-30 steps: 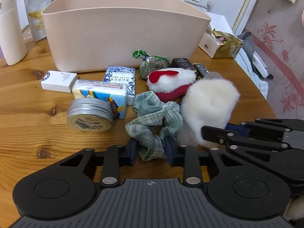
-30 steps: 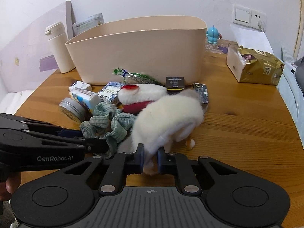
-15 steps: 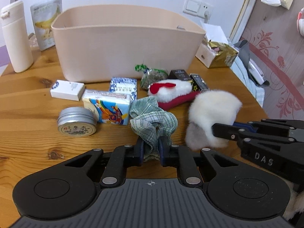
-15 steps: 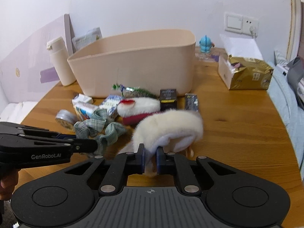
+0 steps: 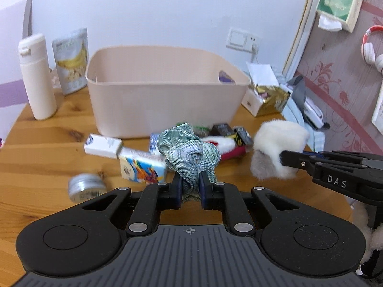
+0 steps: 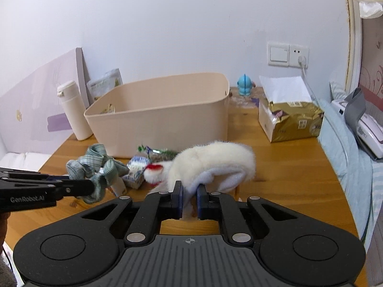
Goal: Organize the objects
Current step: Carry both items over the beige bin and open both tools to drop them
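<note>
wooden table (image 5: 43,167) | on it: beige bin (image 5: 165,107), tin (image 5: 86,186), tissue box (image 6: 292,122)

Left claw (image 5: 189,186), right claw (image 6: 189,199): matte black linkages, silver pivot screws, blue pads, ribbed grey bases; side lettering "GenRobot.AI", "DAS".

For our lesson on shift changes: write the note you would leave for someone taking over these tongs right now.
Left tongs: shut on the green plaid scrunchie, held above the table.
Right tongs: shut on the white fluffy item, also lifted.
Beige bin stands behind the clutter; nothing visibly dropped in yet.
Left to do: bin both, then the tin, boxes and red-and-white plush.
</note>
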### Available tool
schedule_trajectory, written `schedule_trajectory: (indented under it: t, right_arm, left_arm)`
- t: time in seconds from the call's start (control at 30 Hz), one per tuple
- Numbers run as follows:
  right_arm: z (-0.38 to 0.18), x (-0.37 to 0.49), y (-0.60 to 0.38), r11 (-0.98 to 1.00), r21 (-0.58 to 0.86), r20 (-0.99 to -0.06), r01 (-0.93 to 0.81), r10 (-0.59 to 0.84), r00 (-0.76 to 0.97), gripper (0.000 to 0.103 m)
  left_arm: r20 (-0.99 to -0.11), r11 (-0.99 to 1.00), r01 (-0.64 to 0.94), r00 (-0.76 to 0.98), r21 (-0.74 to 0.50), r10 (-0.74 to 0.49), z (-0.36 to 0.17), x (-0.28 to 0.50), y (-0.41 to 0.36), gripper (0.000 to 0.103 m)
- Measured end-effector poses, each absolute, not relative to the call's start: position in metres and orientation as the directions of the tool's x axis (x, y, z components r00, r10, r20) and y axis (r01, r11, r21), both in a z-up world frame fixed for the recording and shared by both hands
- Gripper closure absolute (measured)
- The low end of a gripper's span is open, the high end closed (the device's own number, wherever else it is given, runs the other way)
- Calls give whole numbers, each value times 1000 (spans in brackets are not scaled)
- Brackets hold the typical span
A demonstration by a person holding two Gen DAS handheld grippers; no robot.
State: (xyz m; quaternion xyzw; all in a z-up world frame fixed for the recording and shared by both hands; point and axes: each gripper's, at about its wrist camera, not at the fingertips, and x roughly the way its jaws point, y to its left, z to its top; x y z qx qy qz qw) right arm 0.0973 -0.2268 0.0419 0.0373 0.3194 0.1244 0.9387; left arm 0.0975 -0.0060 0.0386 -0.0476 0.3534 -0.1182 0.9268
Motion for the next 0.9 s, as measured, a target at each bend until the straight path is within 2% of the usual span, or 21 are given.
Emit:
schedule_trajectory:
  t: [0.53, 0.7, 0.9]
  right_arm:
    - [86, 139, -227, 976, 103, -493, -193, 219, 842, 92]
    - [99, 162, -220, 976, 80, -469, -200, 214, 857, 92]
    - [105, 191, -209, 974, 57, -467, -219, 220, 856, 92]
  left_arm:
    - [-500, 984, 138, 848, -110, -175, 101, 154, 31, 89]
    - [-494, 989, 107, 857, -102, -143, 104, 185, 32, 89]
    - [-532, 990, 98, 836, -97, -135, 88, 217, 27, 89]
